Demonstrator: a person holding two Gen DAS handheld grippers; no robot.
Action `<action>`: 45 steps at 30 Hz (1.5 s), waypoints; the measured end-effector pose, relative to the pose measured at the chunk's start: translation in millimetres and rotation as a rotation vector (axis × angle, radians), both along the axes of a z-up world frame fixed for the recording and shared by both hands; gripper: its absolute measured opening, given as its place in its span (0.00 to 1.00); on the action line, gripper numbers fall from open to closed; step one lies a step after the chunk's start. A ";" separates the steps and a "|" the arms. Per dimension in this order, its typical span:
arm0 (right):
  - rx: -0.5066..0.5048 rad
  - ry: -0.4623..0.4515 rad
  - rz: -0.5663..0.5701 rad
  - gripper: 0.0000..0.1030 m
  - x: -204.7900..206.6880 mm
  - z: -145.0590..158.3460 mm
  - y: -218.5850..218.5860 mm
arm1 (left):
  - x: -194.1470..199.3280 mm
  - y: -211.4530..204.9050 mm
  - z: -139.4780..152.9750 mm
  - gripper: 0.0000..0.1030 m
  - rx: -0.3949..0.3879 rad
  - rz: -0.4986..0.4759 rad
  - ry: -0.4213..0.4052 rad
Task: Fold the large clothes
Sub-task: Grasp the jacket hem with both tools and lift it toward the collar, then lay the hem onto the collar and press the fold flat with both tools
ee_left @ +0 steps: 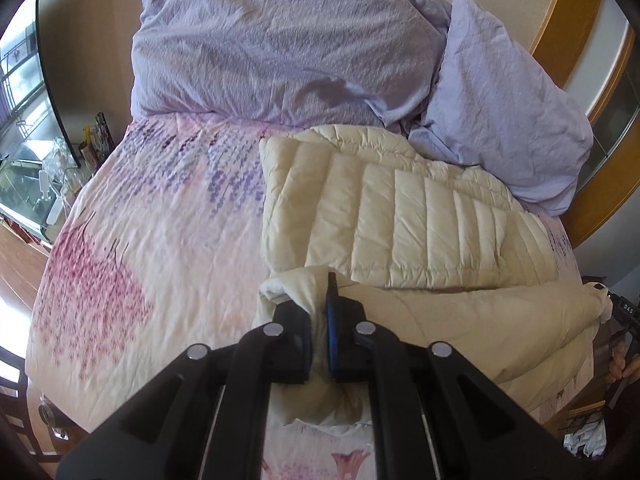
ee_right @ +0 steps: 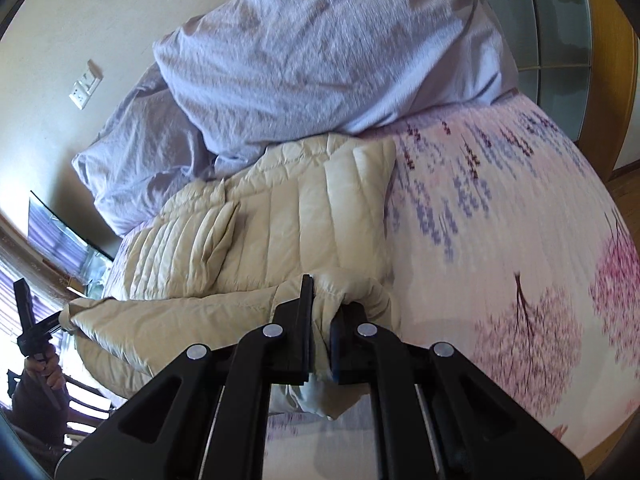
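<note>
A cream quilted down jacket point(ee_left: 400, 216) lies on the bed, its near edge lifted and rolled over. My left gripper point(ee_left: 320, 312) is shut on one corner of that lifted edge. My right gripper point(ee_right: 322, 316) is shut on the other corner of the jacket point(ee_right: 280, 232). The right gripper also shows at the far right of the left wrist view point(ee_left: 616, 312), and the left gripper at the far left of the right wrist view point(ee_right: 44, 328), each pinching an end of the raised fold.
The bed has a floral pink and purple sheet point(ee_left: 140, 240). A lilac duvet point(ee_left: 280, 40) and a lilac pillow point(ee_left: 500, 120) are piled at the head. A wooden frame point(ee_left: 568, 20) borders the bed. A cluttered shelf point(ee_left: 48, 184) stands at left.
</note>
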State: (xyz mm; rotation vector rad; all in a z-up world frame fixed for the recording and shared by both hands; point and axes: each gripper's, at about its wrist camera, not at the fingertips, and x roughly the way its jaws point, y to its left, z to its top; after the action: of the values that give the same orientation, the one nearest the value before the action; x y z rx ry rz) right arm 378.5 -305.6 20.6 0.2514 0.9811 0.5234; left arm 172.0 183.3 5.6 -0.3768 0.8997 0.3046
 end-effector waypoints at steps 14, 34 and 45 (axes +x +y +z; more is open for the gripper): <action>0.010 -0.060 -0.092 0.07 70.6 10.8 32.7 | 83.0 25.6 5.1 0.05 -0.020 0.044 -0.027; 0.049 0.141 -0.192 0.15 183.1 -37.0 71.6 | 184.4 75.9 -28.3 0.15 -0.198 0.184 0.039; 0.040 0.023 -0.168 0.60 175.8 -2.8 82.1 | 204.1 75.0 9.8 0.57 -0.071 0.157 -0.014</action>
State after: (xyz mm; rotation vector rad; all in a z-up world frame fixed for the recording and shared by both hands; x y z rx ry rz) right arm 554.3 -223.5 17.9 0.3727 0.9632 0.3878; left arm 376.1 258.4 15.4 -0.5160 0.8707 0.4148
